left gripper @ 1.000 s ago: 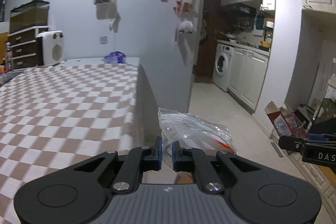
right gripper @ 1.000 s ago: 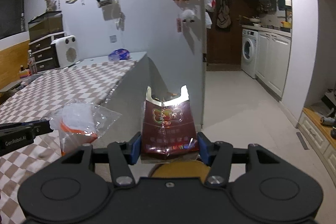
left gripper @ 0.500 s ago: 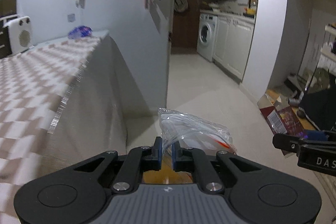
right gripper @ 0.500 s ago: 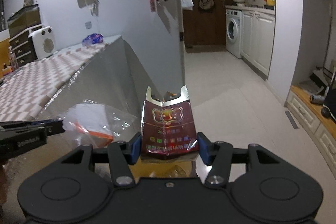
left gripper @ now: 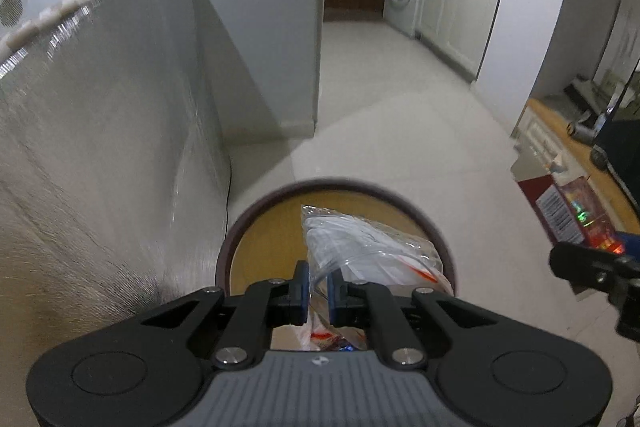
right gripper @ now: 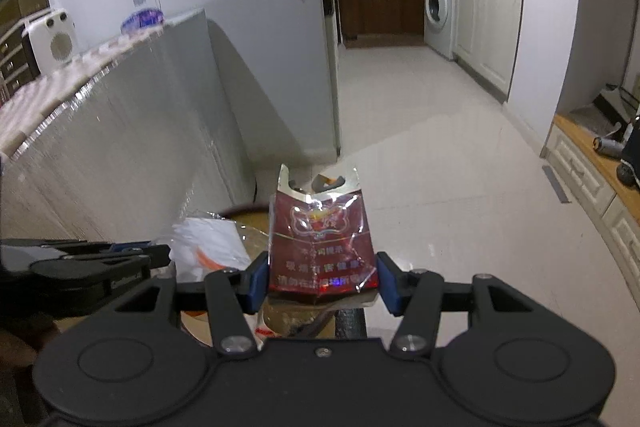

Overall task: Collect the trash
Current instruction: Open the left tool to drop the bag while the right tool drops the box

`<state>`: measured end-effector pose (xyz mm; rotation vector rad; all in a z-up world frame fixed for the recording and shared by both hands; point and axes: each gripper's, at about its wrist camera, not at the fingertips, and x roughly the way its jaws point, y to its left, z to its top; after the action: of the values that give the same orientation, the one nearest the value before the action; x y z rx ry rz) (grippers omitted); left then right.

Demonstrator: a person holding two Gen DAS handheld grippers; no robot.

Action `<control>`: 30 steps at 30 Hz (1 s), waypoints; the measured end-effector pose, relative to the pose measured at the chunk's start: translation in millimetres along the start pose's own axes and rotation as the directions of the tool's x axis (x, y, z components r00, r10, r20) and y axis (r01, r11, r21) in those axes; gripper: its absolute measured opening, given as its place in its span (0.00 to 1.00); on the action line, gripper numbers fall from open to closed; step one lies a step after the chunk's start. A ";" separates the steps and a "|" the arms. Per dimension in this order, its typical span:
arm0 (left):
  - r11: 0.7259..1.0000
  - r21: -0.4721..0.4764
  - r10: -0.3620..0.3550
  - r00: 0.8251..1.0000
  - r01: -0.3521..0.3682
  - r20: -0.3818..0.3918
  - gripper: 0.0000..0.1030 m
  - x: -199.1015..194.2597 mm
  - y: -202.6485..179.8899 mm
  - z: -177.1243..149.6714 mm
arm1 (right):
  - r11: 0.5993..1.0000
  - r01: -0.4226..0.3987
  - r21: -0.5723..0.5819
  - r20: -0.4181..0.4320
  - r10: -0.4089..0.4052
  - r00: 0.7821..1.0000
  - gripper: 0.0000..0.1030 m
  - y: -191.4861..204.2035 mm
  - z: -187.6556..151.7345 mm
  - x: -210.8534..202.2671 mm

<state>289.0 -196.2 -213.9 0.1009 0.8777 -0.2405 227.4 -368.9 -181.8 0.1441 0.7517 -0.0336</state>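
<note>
So the left gripper (left gripper: 317, 290) has its jaws pinched nearly together on a crinkly clear plastic bag (left gripper: 372, 251) with white paper and an orange streak inside, hanging over a round bin (left gripper: 240, 227) with a dark rim and tan interior. The right gripper (right gripper: 322, 281) jaws sit half-wide, clamping a crumpled, glossy maroon cigarette pack (right gripper: 322, 239) with a torn silver top, just beside that bin.

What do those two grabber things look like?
Each tool is black plastic with two round discs on a wide body, silver bolts on jointed bars, and blue pads on its fingertips. The left tool has a grey ribbed middle; the right tool is black all over.
</note>
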 end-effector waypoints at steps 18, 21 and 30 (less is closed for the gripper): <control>0.995 0.100 0.000 0.987 0.016 -0.161 0.43 95.8 33.8 -15.9 | 0.996 -0.087 0.022 -0.212 0.090 0.973 0.56 35.6 3.4 133.9; 0.992 0.124 0.027 0.988 -0.008 -0.153 0.55 93.6 35.6 -23.4 | 0.995 -0.094 0.025 -0.232 0.097 0.968 0.60 37.4 -1.1 142.7; 0.994 0.110 0.029 0.989 -0.012 -0.148 0.69 79.1 35.0 -27.4 | 0.997 -0.083 -0.004 -0.267 0.079 0.960 0.76 33.0 -8.7 140.8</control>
<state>325.8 -170.4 -292.7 0.2321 1.0120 -0.2641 327.1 -332.1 -280.3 0.1670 1.0145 0.0705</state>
